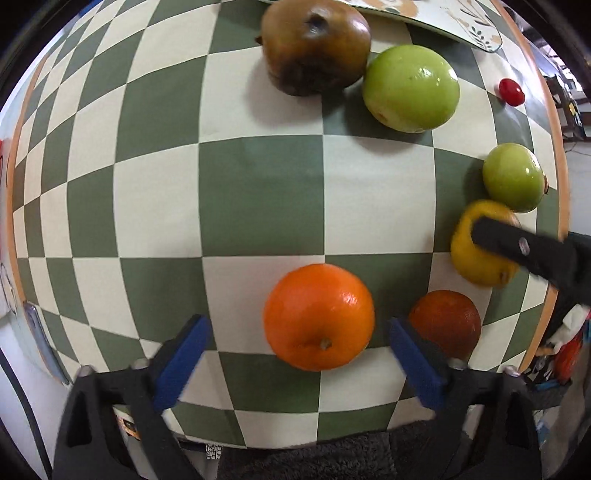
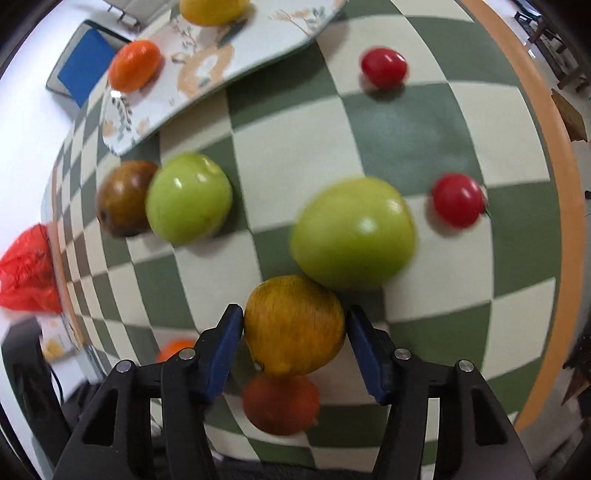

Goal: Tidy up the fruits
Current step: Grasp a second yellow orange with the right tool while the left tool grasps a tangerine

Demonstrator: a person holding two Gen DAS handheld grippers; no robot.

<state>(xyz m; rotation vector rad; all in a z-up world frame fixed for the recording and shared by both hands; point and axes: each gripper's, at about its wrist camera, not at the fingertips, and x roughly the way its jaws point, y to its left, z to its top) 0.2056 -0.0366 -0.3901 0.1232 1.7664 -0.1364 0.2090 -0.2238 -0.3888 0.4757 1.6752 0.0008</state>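
Note:
My left gripper point(image 1: 299, 354) is open around an orange point(image 1: 318, 316) on the checkered table, with gaps on both sides. A dark red-orange fruit point(image 1: 446, 323) lies right of it. My right gripper point(image 2: 294, 339) is shut on a yellow lemon point(image 2: 293, 325); one of its fingers point(image 1: 517, 245) shows across the lemon point(image 1: 476, 254) in the left wrist view. Two green apples point(image 2: 354, 232) point(image 2: 188, 199), a brown pomegranate point(image 2: 122, 199) and two red cherry tomatoes point(image 2: 458, 199) point(image 2: 384, 68) lie on the table. A flowered plate point(image 2: 207, 62) holds an orange fruit point(image 2: 135, 66) and a yellow fruit point(image 2: 212, 11).
The table has an orange rim point(image 2: 565, 221) close on the right. A red plastic bag point(image 2: 26, 269) lies off the left edge. A blue-screened tablet point(image 2: 83, 62) sits beyond the plate. A dark towel point(image 1: 314, 458) lies below the near edge.

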